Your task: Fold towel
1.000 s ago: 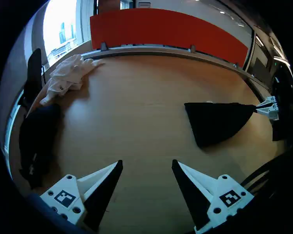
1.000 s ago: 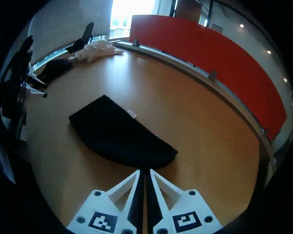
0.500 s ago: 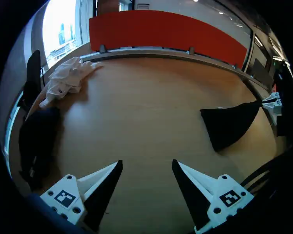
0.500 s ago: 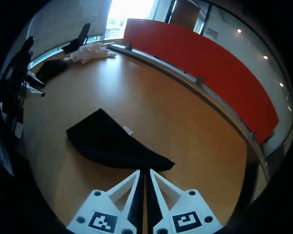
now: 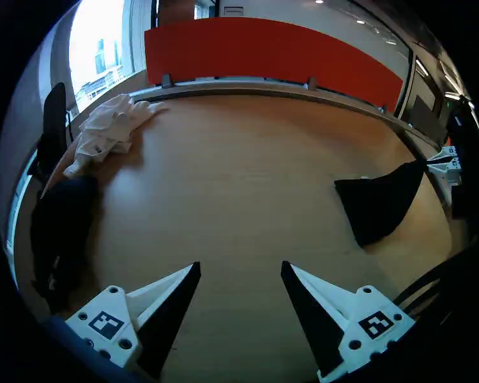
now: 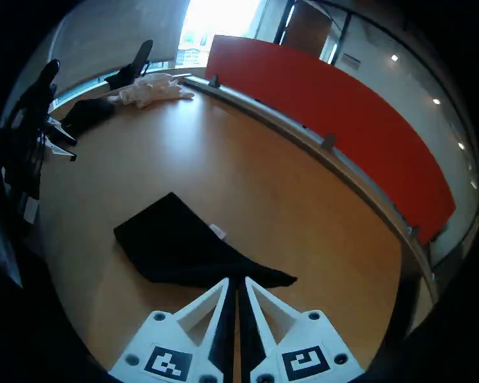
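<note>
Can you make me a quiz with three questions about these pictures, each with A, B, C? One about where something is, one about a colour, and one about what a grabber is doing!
1. Where is the crumpled white cloth?
A) on the wooden table's far corner by the window
B) in a basket
C) hanging on the wall

2. What colour is the long divider panel behind the table?
A) blue
B) red
C) green

3. What is the right gripper doing?
A) gaping open
B) pinching the soft black towel
C) holding a cup

Answers: 1 A, it lies on the wood by the bright window. 2 B, the panel is plainly red. 3 B, its fingers are closed with the towel's tip between them.
</note>
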Motion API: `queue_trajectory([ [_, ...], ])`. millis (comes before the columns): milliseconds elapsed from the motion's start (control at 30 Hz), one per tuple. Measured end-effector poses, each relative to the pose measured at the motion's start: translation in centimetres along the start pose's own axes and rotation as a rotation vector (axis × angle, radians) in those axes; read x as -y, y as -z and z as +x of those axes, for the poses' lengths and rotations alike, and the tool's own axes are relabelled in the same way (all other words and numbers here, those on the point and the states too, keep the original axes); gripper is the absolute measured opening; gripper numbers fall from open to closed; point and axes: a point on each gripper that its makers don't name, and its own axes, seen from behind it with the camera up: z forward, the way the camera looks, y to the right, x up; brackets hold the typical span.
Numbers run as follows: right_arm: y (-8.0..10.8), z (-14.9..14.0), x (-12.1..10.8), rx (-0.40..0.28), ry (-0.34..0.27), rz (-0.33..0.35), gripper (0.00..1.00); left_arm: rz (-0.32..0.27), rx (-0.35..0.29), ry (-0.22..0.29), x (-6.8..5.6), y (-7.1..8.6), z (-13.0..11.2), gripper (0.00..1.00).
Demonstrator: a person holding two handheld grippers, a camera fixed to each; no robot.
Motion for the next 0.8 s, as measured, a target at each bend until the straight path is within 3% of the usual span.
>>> queue_trajectory([
  [467, -2.9, 4.2, 6.3, -0.049, 0.072, 0.128, 0.05, 0.006, -0.017, 0.022, 0.5, 0.7, 0.3, 0.94],
  [800, -5.3, 5.8, 10.8, -0.050, 0.135, 0.226, 0.05, 0.034, -0.025, 0.052, 1.8, 1.7, -0.2, 0.93],
])
